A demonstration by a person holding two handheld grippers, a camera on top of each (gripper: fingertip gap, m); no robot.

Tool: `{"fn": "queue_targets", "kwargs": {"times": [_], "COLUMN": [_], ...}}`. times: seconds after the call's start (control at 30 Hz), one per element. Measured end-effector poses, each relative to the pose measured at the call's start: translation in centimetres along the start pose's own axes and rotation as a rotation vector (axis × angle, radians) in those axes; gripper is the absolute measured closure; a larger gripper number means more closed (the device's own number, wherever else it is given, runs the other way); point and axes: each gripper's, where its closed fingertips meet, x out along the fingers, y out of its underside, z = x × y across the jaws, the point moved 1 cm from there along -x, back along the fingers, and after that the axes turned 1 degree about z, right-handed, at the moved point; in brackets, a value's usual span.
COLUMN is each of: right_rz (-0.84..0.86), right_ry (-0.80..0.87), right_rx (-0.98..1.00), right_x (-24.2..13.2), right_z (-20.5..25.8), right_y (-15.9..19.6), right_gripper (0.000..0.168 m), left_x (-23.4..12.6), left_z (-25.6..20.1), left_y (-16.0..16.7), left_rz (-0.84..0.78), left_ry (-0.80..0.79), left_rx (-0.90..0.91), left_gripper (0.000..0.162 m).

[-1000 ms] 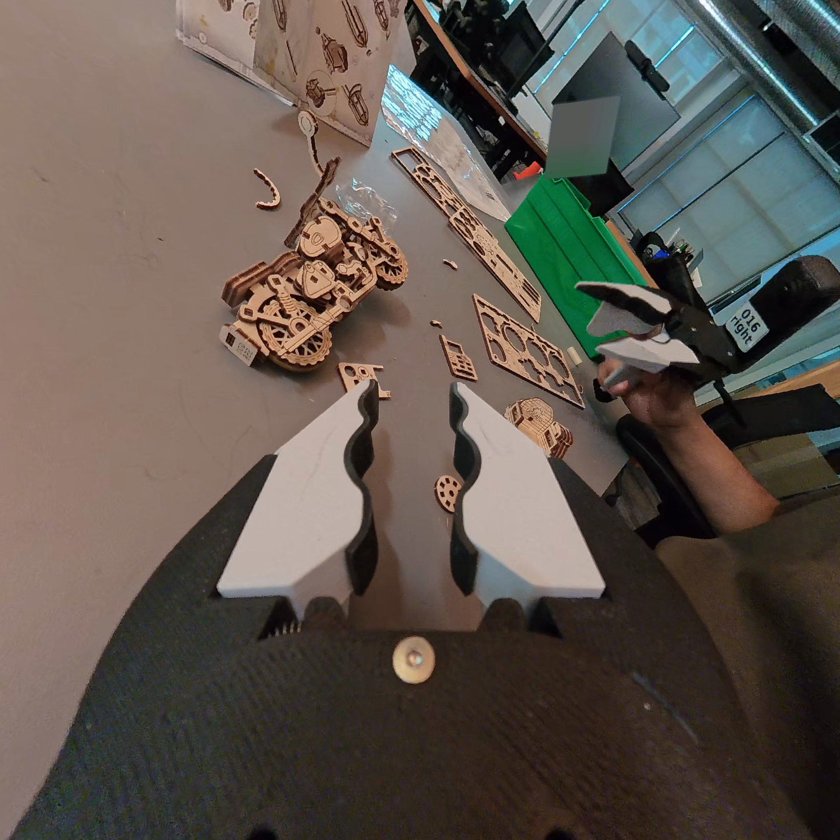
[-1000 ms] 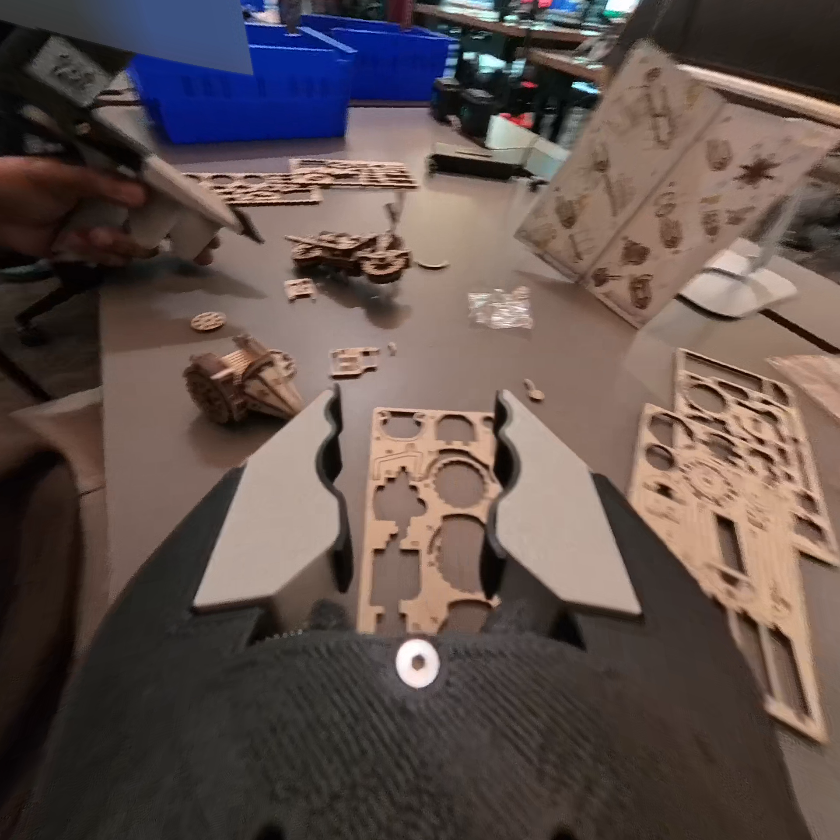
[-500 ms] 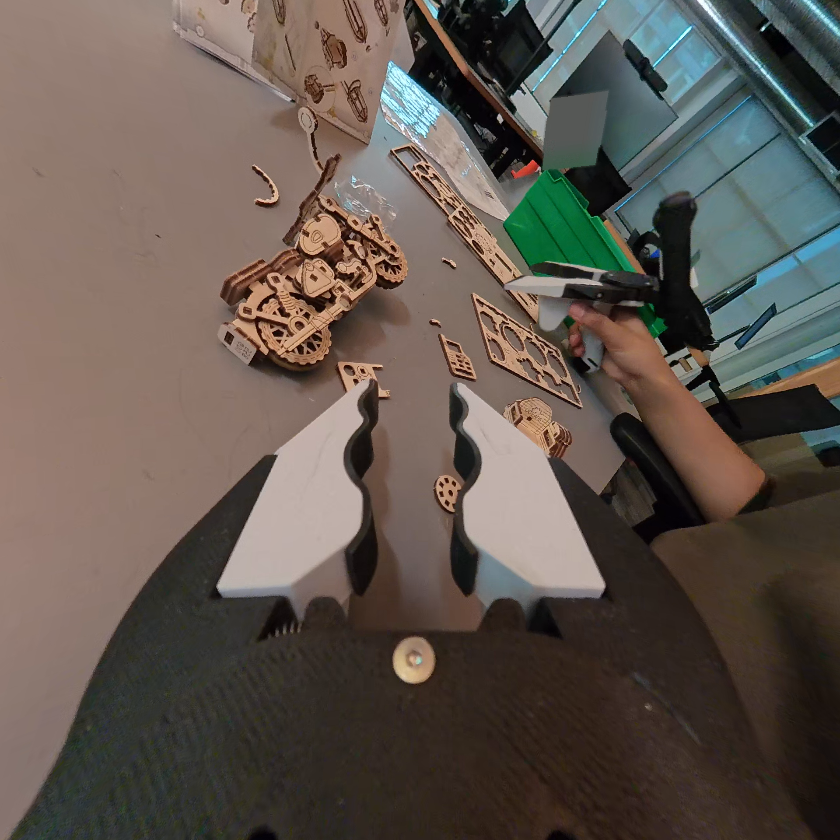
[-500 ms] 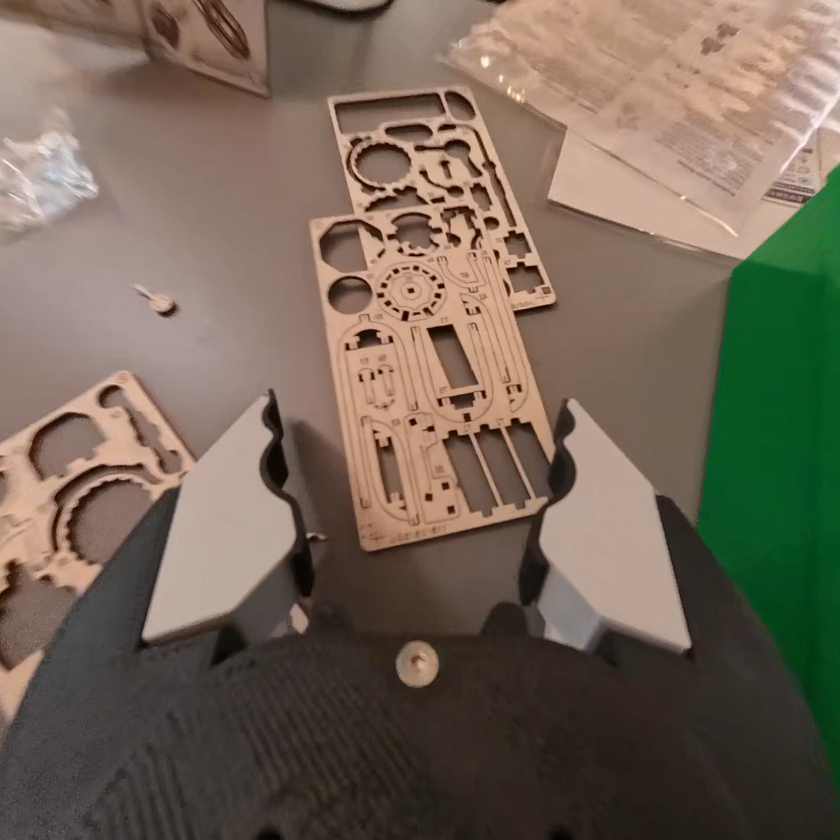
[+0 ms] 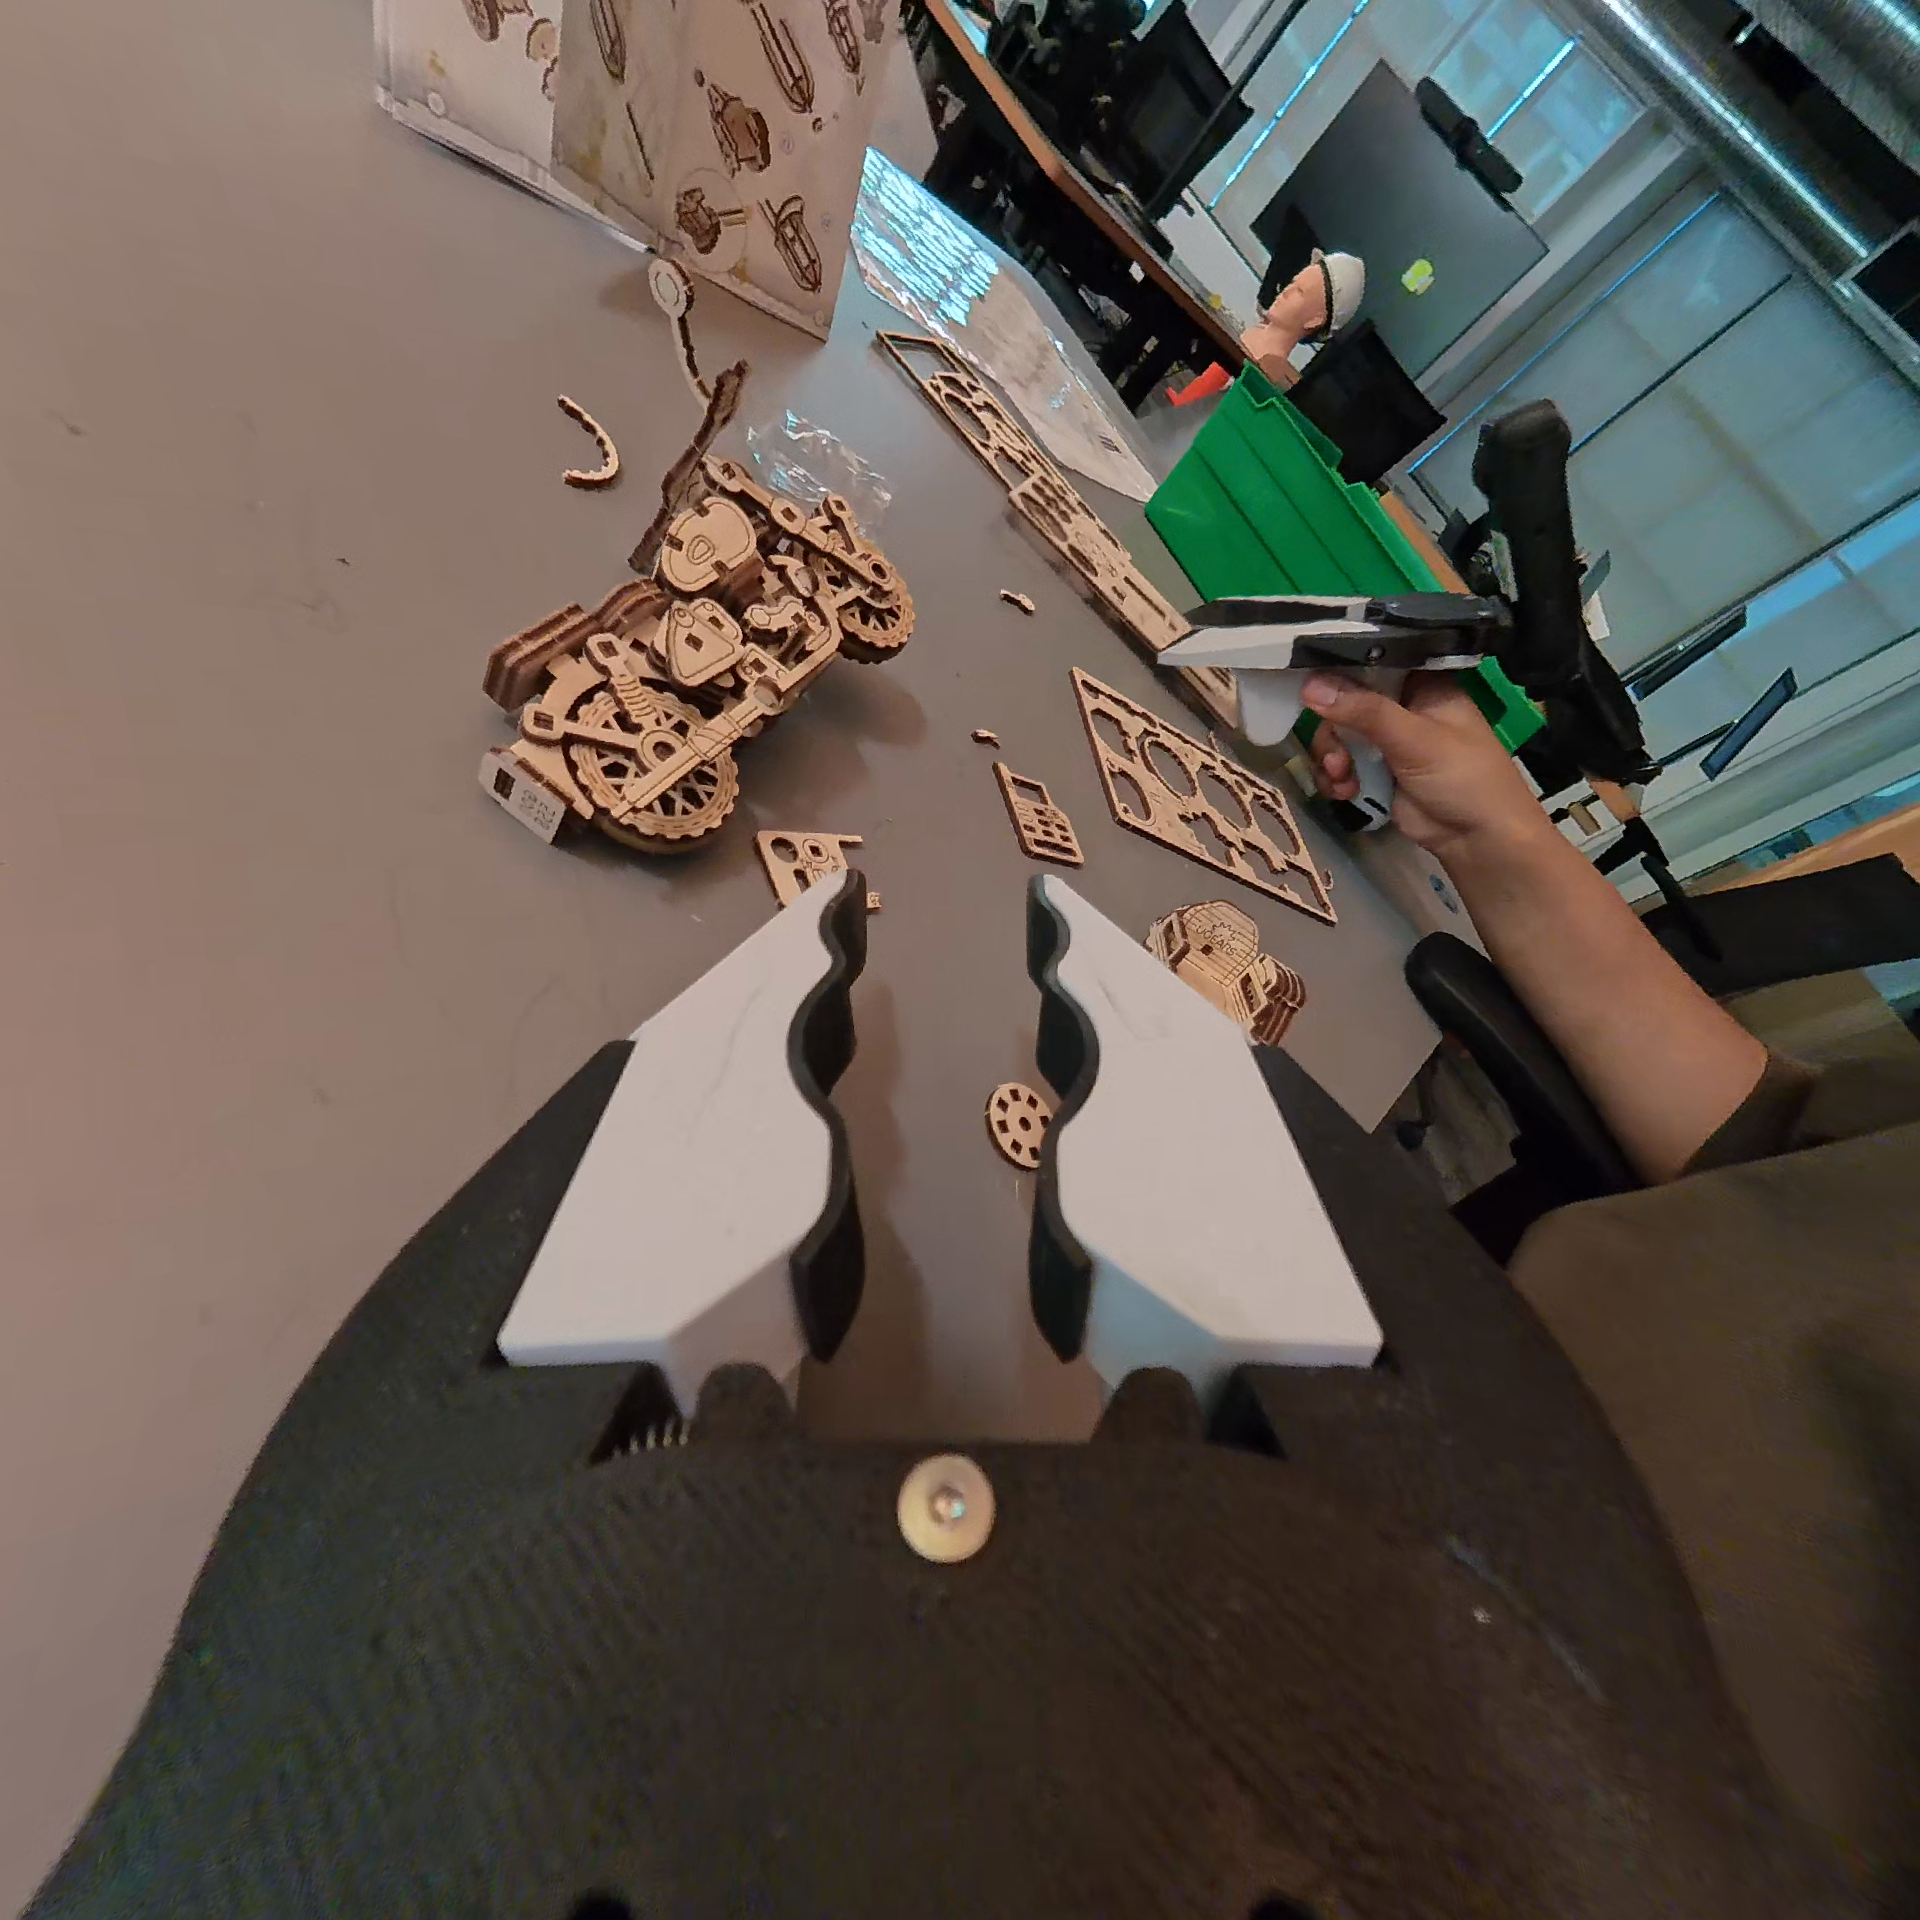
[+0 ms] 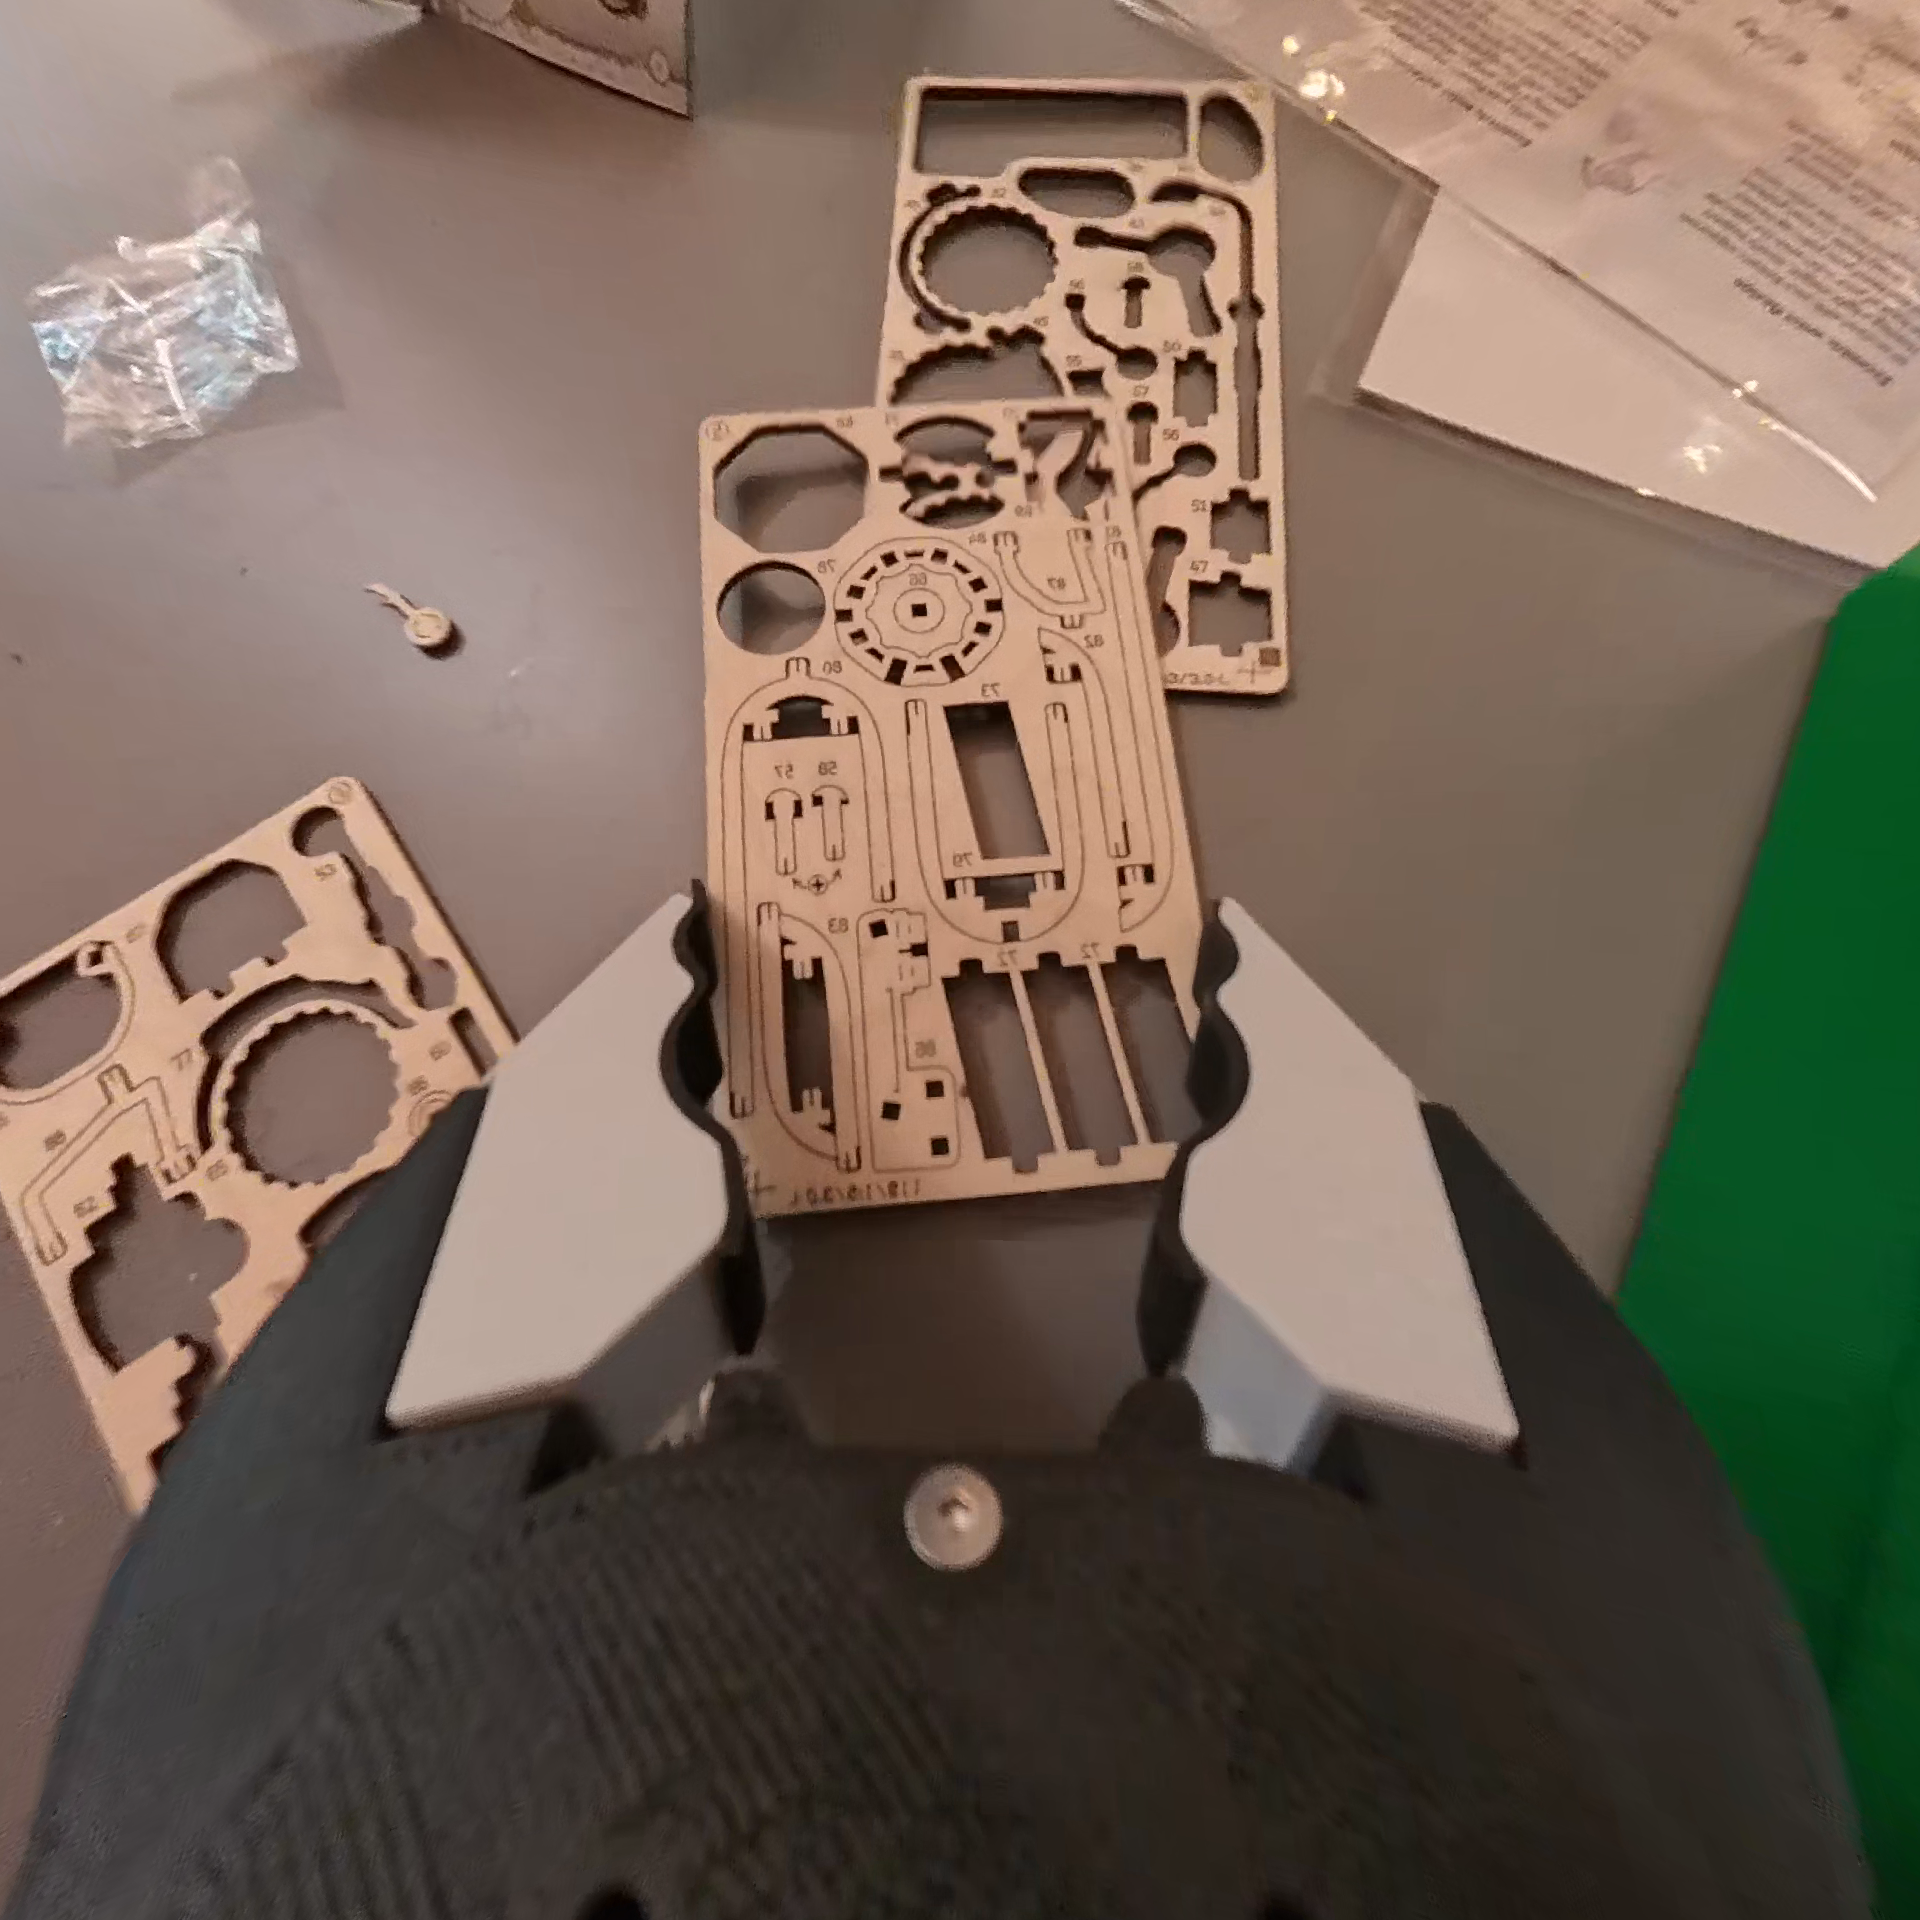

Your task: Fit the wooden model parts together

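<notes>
A partly built wooden motorcycle model (image 5: 686, 665) lies on the grey table (image 5: 208, 727), ahead and left of my left gripper (image 5: 945, 899), which is open and empty. A small wooden sub-assembly (image 5: 1231, 966) and a loose wooden gear (image 5: 1018, 1122) lie just right of its fingers. My right gripper (image 6: 956, 920) is open wide and hovers low over a laser-cut wooden parts sheet (image 6: 935, 790), its fingers either side of the sheet's near end. It also shows in the left wrist view (image 5: 1184, 639), held by a hand.
A second sheet (image 6: 1101, 312) lies partly under the first; a third (image 6: 208, 1039) lies to the left. A green bin (image 6: 1787, 1039) stands close on the right. A plastic bag (image 6: 156, 332), a tiny wooden piece (image 6: 421, 629), bagged instruction papers (image 6: 1662, 208) and the kit box (image 5: 665, 125) lie farther off. Some 35 centimeters of space lies between my two pairs of fingers. My left gripper's tips are some 7 centimeters from the loose wooden gear (image 5: 1018, 1122).
My right gripper has swung from the middle of the table toward the green bin, opened wider and dropped closer over the parts sheet. My left gripper has stayed still.
</notes>
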Motion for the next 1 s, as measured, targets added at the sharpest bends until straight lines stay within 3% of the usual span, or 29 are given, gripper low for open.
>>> {"fn": "queue_targets", "kwargs": {"times": [0.2,0.37,0.6,0.73,0.8,0.87,0.93,1.0], "right_rz": [-0.133,-0.223,-0.525,-0.62,-0.637,-0.641,-0.638,-0.654], "right_ry": [-0.013,-0.069,-0.312,-0.36,-0.389,-0.399,-0.382,-0.347], "right_rx": [-0.086,-0.112,-0.172,-0.282,-0.317,-0.359,-0.411,-0.455], "right_x": [-2.2,-4.1,-10.2,-12.2,-12.5,-12.4,-12.0,-11.8], "right_z": [1.7,3.8,12.1,17.0,19.2,20.7,21.8,22.3], "right_y": [-2.2,-3.3,-7.0,-7.1,-6.6,-5.9,-5.3,-5.1], "right_gripper": [0.076,0.077,0.077,0.077,0.077,0.077,0.077,0.077], "left_x": [-0.1,0.7,5.9,8.3,8.5,8.2,7.4,7.2], "left_z": [-0.9,-5.0,-13.7,-15.9,-15.8,-15.2,-14.9,-14.0], "left_y": [-0.4,-2.0,-2.1,-2.8,-3.8,-4.6,-5.1,-4.8], "left_rz": [-0.038,-0.121,-0.025,-0.035,-0.09,-0.155,-0.212,-0.235], "left_ry": [0.01,0.138,0.42,0.509,0.537,0.546,0.583,0.551], "left_rx": [0.044,-0.015,-0.169,-0.225,-0.272,-0.314,-0.337,-0.336], "left_gripper": [0.133,0.132,0.122,0.103,0.102,0.108,0.137,0.151]}}
